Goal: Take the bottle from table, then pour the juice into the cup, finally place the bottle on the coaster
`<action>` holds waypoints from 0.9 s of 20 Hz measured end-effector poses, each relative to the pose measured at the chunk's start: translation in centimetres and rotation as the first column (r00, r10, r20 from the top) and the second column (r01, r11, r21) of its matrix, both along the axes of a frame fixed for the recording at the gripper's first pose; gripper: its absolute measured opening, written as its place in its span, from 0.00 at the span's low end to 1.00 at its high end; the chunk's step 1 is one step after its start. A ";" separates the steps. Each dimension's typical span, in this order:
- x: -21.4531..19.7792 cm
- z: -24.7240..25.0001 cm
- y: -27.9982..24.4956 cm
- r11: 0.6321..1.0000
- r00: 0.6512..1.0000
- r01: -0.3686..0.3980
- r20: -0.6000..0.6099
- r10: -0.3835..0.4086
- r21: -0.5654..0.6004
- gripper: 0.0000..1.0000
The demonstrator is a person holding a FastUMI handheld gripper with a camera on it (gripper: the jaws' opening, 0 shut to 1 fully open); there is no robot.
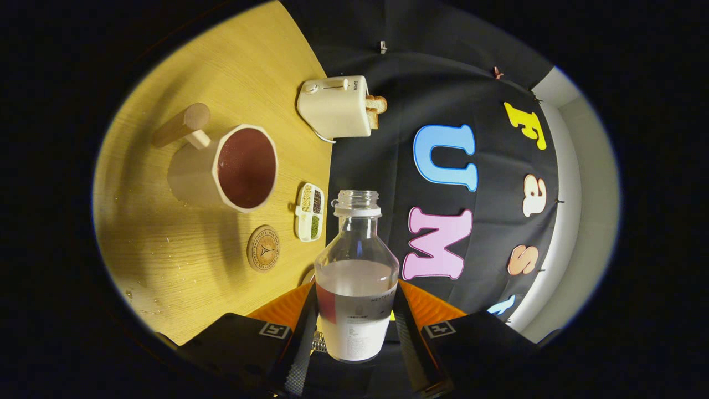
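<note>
Bottle held sideways by the cup

The gripper (pixel 354 327) squeezes the open bottle (pixel 356 277) between both fingers at lower middle of the frame, tipped so juice can go to the cup (pixel 232 169) at upper left. The cup looks already full, I think. The coaster (pixel 263 248) waits on the surface (pixel 166 266) below it

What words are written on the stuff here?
Clear glass bottle, gripped between the tool fingers: label print too blurred to read.
Round wooden coaster: ring of letters too small to read.
Cream toaster: small mark, too small to read.
</note>
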State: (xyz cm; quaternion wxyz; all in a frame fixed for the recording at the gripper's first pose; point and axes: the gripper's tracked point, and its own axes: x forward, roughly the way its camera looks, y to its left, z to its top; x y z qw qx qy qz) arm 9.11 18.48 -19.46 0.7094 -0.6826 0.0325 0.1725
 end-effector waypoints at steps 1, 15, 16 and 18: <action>0.0 0.1 0.0 1.000 1.000 -0.003 0.004 0.003 -0.011 0.72; -0.3 -1.0 -0.1 0.993 0.999 -0.039 0.000 0.039 -0.113 0.72; -0.3 -1.0 0.1 0.991 0.999 -0.044 0.002 0.045 -0.123 0.72; -0.4 -0.8 0.2 0.989 0.998 -0.055 0.007 0.056 -0.135 0.72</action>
